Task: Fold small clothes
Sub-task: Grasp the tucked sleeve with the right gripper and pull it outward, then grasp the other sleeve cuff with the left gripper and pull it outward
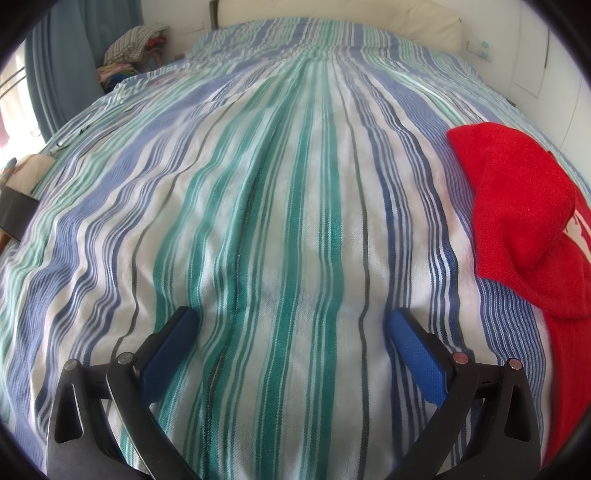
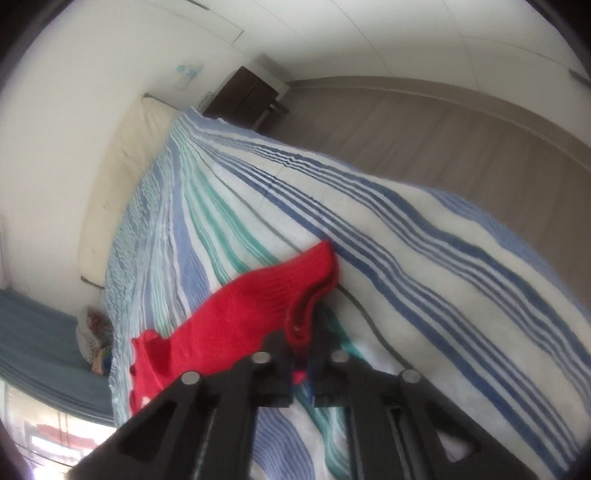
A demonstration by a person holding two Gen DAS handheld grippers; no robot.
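A small red knitted garment (image 1: 524, 225) lies on the striped bedspread (image 1: 280, 206) at the right of the left wrist view, one part folded over itself. My left gripper (image 1: 291, 321) is open and empty, low over the bedspread, to the left of the garment. In the right wrist view my right gripper (image 2: 301, 347) is shut on an edge of the red garment (image 2: 243, 314) and holds it lifted above the bedspread (image 2: 424, 258); the rest of the garment hangs away to the left.
A cream headboard cushion (image 1: 421, 18) runs along the far end of the bed. A pile of clothes (image 1: 129, 51) sits at the far left by a blue curtain. A dark bedside cabinet (image 2: 243, 98) stands beyond the bed's corner. Grey floor (image 2: 443, 122) lies beside the bed.
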